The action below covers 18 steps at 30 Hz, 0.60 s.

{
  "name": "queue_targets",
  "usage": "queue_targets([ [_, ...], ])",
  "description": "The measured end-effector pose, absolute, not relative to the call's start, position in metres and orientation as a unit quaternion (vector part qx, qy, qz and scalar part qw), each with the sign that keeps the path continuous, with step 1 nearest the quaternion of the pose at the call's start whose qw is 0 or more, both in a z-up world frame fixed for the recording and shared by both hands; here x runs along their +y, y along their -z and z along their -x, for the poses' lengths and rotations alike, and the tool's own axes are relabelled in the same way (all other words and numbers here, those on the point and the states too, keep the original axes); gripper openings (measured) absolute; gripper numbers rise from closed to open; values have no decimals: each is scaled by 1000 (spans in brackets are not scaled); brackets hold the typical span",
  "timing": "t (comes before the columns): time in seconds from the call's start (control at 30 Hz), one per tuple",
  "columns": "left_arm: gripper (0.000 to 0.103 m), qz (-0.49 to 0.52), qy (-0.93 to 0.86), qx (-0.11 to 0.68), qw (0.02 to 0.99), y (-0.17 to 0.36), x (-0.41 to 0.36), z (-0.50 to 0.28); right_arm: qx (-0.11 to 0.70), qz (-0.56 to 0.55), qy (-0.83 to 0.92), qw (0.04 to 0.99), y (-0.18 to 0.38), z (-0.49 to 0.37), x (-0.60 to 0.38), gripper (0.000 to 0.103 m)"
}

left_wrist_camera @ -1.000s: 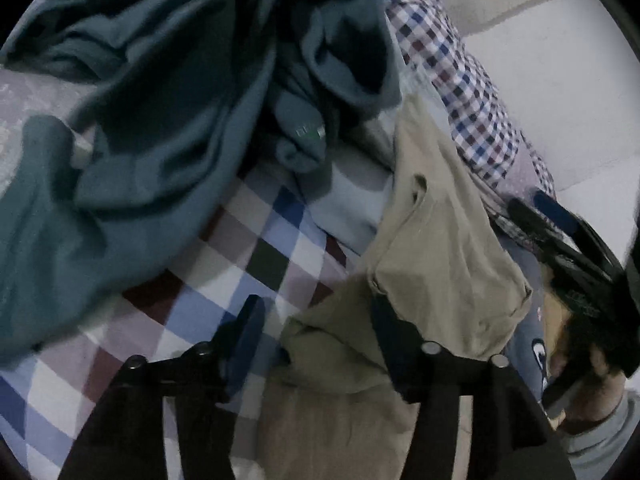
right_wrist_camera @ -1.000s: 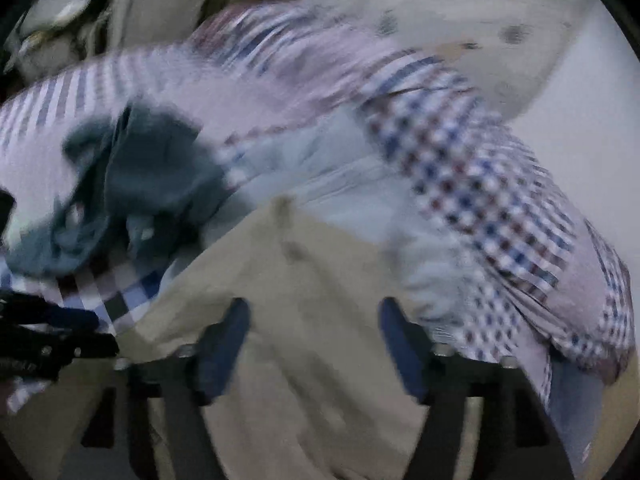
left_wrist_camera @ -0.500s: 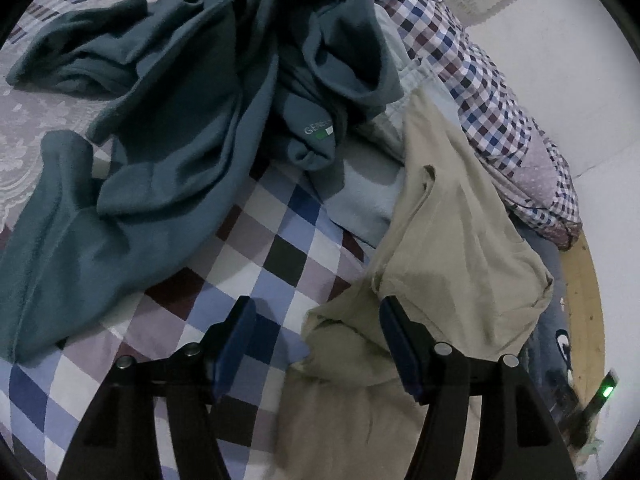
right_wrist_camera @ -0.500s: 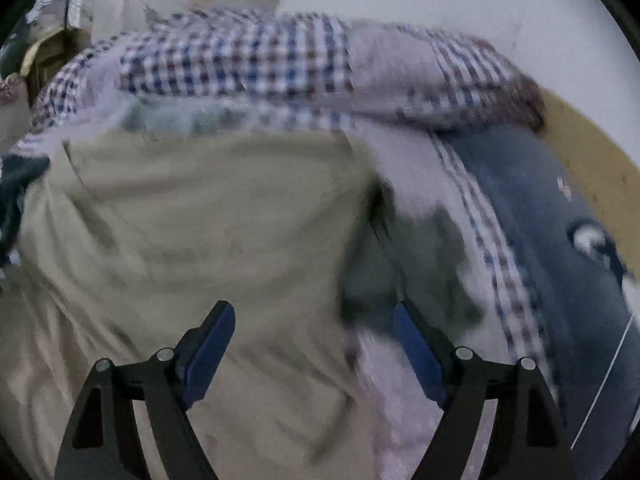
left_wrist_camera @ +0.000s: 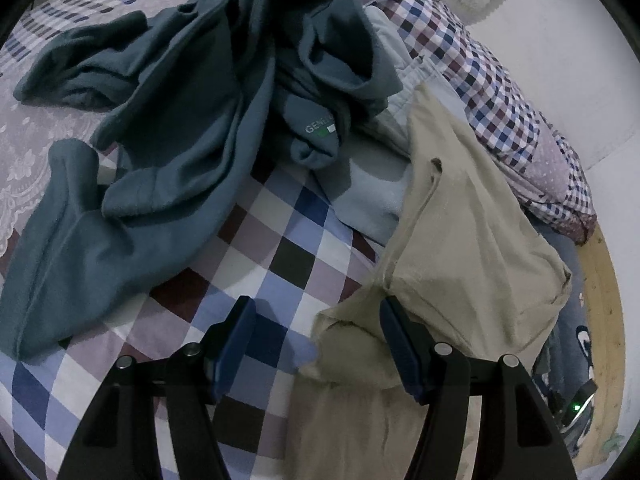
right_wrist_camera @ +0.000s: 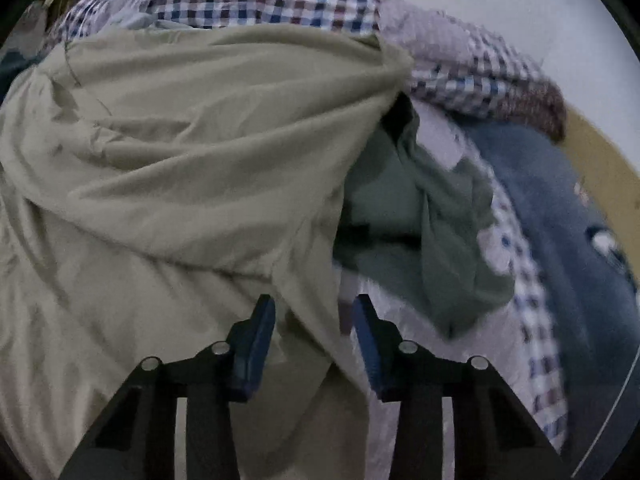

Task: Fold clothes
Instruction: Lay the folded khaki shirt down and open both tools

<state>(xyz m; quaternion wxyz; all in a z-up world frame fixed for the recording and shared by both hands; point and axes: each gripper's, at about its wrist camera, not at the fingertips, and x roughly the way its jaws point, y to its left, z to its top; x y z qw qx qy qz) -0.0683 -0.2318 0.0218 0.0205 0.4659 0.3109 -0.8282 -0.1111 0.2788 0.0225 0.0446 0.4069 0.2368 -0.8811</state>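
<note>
A beige garment (left_wrist_camera: 460, 240) lies crumpled on the right of the bed, its lower fold against the right finger of my left gripper (left_wrist_camera: 316, 340). That gripper is open and holds nothing. A teal sweatshirt (left_wrist_camera: 160, 140) sprawls across the left and middle, with a pale blue garment (left_wrist_camera: 372, 196) beside it. In the right wrist view the beige garment (right_wrist_camera: 180, 160) fills the left. Its hanging edge passes between the fingers of my right gripper (right_wrist_camera: 314, 340), whose jaws stand narrowed with a gap still showing. A green garment (right_wrist_camera: 420, 220) lies under the beige edge.
A large-check bedsheet (left_wrist_camera: 280, 260) covers the bed. A small-check blanket (left_wrist_camera: 500, 92) is bunched along the right by the white wall. Low on the right are the wooden bed edge (left_wrist_camera: 604, 300) and a device with a green light (left_wrist_camera: 576, 404). A dark blue printed fabric (right_wrist_camera: 560, 220) lies at the right.
My right gripper swung from the bed's far side to the beige garment's edge and its jaws narrowed around it. The left gripper drew back slightly and stayed open.
</note>
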Motion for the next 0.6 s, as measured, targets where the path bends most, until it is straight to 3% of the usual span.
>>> queue_targets([
  [0.17, 69, -467, 831, 300, 23, -22, -230, 66, 318, -363, 874, 50, -18, 102, 251, 39],
  [0.2, 69, -467, 831, 301, 23, -21, -231, 66, 327, -367, 869, 56, -14, 103, 248, 33],
  [0.27, 69, -466, 831, 303, 23, -21, -231, 67, 342, -378, 858, 58, -5, 107, 246, 9],
  [0.3, 69, -465, 831, 305, 22, -21, -232, 67, 338, -390, 855, 55, -1, 113, 248, 4],
  [0.6, 69, -463, 830, 311, 20, -21, -233, 69, 220, -386, 896, 2, -44, 117, 314, 0],
])
